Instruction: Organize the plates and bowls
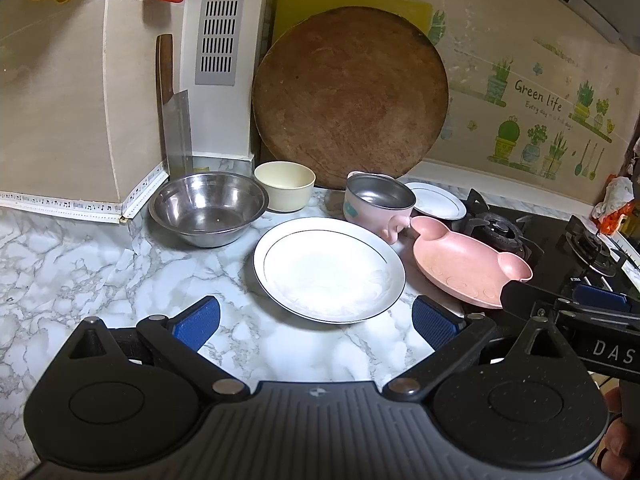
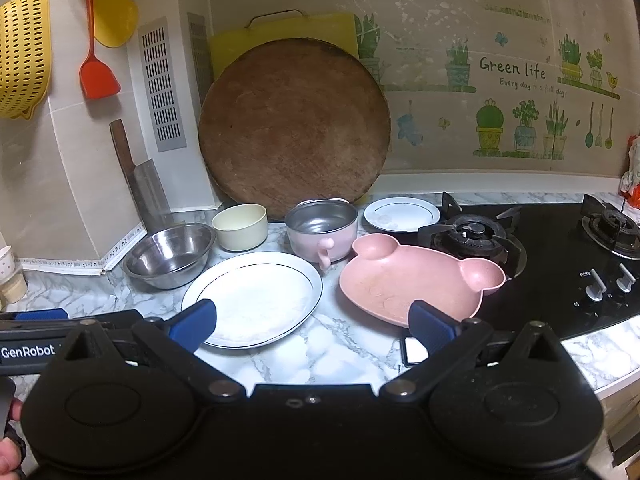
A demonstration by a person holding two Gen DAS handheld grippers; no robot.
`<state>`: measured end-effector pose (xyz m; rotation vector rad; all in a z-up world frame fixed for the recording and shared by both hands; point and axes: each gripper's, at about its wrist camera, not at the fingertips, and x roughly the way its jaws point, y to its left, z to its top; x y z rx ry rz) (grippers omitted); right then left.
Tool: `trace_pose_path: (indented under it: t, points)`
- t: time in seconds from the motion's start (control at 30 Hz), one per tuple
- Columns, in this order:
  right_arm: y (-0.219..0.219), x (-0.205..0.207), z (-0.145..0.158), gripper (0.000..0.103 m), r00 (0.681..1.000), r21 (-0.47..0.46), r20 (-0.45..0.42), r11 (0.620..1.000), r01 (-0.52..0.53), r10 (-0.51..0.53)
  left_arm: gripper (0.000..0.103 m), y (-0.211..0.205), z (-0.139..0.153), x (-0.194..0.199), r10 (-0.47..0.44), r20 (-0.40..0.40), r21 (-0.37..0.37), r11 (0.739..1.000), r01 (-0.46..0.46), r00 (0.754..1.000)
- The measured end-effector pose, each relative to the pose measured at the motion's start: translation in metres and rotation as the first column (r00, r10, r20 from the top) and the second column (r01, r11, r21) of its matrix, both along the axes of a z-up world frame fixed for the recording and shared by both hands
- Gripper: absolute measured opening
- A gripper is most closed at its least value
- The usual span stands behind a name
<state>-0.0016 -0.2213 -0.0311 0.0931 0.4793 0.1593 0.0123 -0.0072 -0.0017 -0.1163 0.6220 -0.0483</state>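
Observation:
On the marble counter lie a large white plate [image 1: 328, 270] [image 2: 254, 300], a pink bear-shaped plate [image 1: 468, 264] [image 2: 416, 278] and a small white plate [image 1: 438, 200] [image 2: 402, 214]. Behind them stand a steel bowl [image 1: 208, 208] [image 2: 170, 254], a cream bowl [image 1: 285, 184] [image 2: 240, 226] and a pink steel-lined handled bowl [image 1: 378, 204] [image 2: 322, 230]. My left gripper [image 1: 316, 322] hovers open just before the large plate. My right gripper [image 2: 312, 326] is open too, between the large plate and the pink plate, holding nothing.
A round wooden board [image 1: 350, 96] [image 2: 294, 128] and a yellow board lean on the back wall. A cleaver [image 1: 176, 128] stands in the left corner. The black gas hob [image 2: 560, 256] fills the right side. A yellow colander [image 2: 24, 52] and red spatula [image 2: 96, 60] hang at left.

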Motion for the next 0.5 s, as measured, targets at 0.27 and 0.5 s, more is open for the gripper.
trace_pose_path:
  t: [0.27, 0.5]
  points:
    - [0.008, -0.002, 0.001, 0.103, 1.0, -0.008, 0.005, 1.0, 0.006, -0.006, 0.103, 0.009, 0.001, -0.003, -0.005, 0.004, -0.011, 1.0, 0.005, 1.0]
    - [0.015, -0.006, 0.004, 0.103, 1.0, -0.011, 0.012, 1.0, 0.014, -0.013, 0.103, 0.013, 0.004, -0.004, -0.007, 0.005, -0.012, 1.0, 0.007, 1.0]
